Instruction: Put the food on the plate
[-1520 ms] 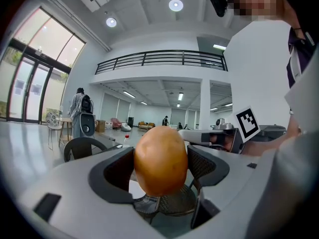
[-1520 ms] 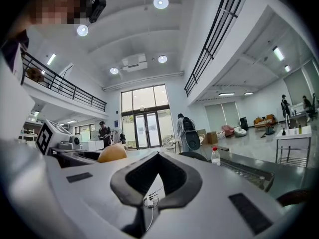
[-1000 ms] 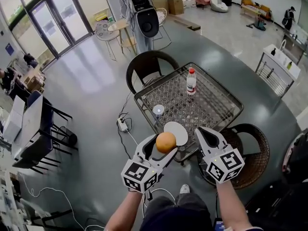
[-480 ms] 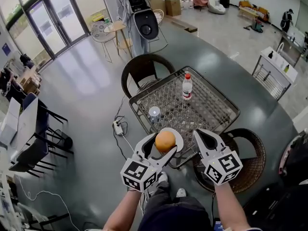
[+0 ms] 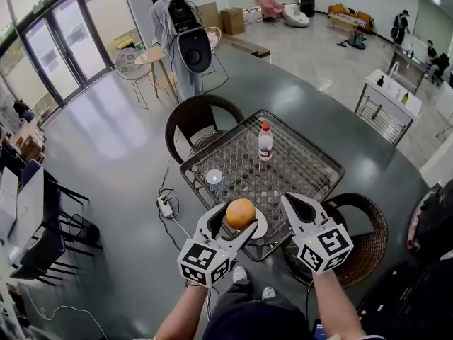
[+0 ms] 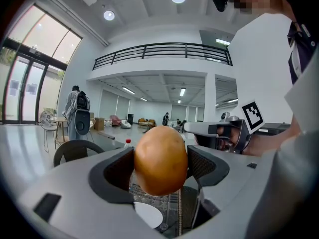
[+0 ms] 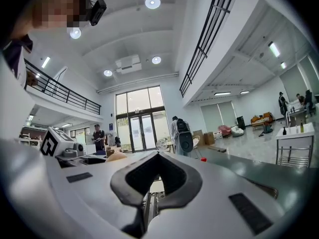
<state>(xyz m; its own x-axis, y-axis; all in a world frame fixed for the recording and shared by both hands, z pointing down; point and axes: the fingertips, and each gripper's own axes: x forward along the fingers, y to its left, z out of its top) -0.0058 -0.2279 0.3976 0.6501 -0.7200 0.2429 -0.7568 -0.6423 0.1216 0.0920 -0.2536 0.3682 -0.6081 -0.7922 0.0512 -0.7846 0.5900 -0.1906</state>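
Left gripper (image 5: 238, 222) clamps the smooth round orange food (image 5: 241, 212) over the white plate (image 5: 262, 227).
Beyond it, a small round cup (image 5: 214, 177) and a red-capped clear bottle (image 5: 265, 142) stand on the wire-mesh table (image 5: 308, 163); the right gripper (image 5: 293, 205), jaws pressed together and empty, hangs beside the plate.

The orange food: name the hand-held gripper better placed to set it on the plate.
Left. The left hand-held gripper is shut on the orange food, which overlaps the white plate in the head view. The right hand-held gripper is shut on nothing, off to the plate's side.
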